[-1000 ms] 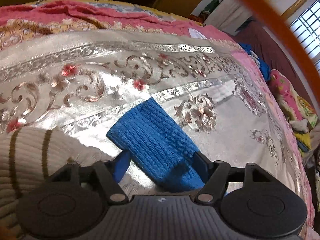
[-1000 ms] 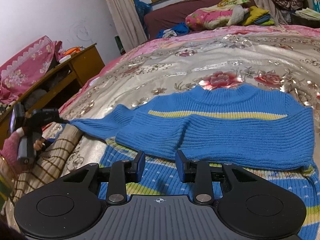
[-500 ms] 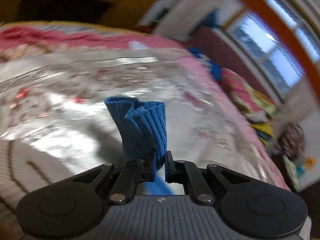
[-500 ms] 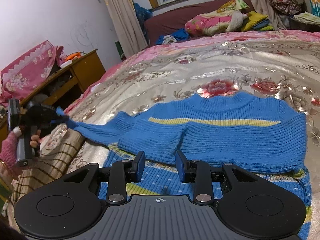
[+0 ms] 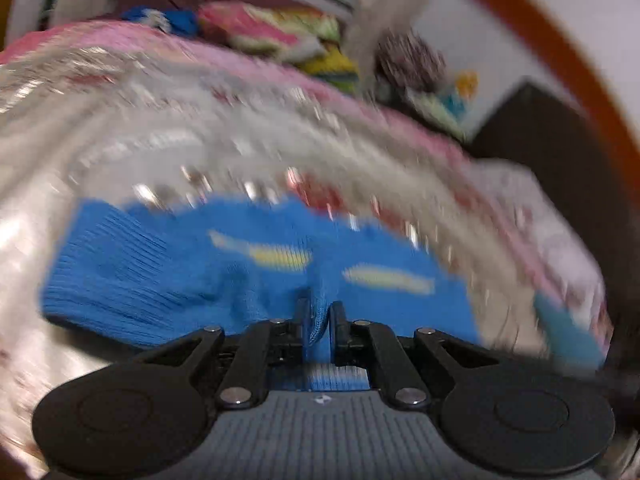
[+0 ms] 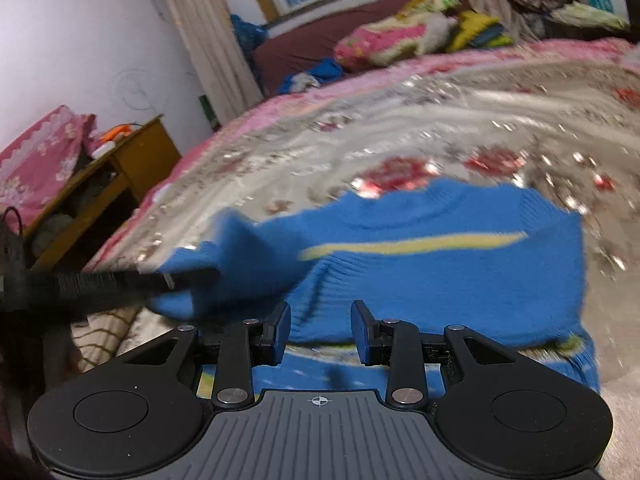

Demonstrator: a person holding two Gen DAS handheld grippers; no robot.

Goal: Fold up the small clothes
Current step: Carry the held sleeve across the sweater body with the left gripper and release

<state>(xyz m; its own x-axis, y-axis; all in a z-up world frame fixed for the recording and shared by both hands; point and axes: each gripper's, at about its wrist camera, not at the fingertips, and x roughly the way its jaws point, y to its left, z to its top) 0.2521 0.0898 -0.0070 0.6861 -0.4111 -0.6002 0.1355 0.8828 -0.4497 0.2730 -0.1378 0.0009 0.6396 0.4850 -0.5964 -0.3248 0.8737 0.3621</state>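
Note:
A small blue knit sweater (image 6: 440,272) with a yellow chest stripe lies on the silver floral bedspread (image 6: 400,128), partly folded. My left gripper (image 5: 320,316) is shut on the sweater's blue sleeve (image 5: 316,320) and holds it over the sweater body (image 5: 168,280). In the right wrist view the left gripper (image 6: 188,276) comes in from the left with the sleeve. My right gripper (image 6: 320,332) is open and empty, low over the sweater's lower edge. Both views are motion-blurred.
A beige striped knit garment (image 6: 108,332) lies at the left by the bed's edge. A wooden desk (image 6: 132,160) stands left of the bed. Piled bedding and clothes (image 6: 400,40) lie on a dark red sofa under the window.
My left gripper closed on the sleeve cuff, lifted it, and swung it right over the sweater body. My right gripper stayed open in place.

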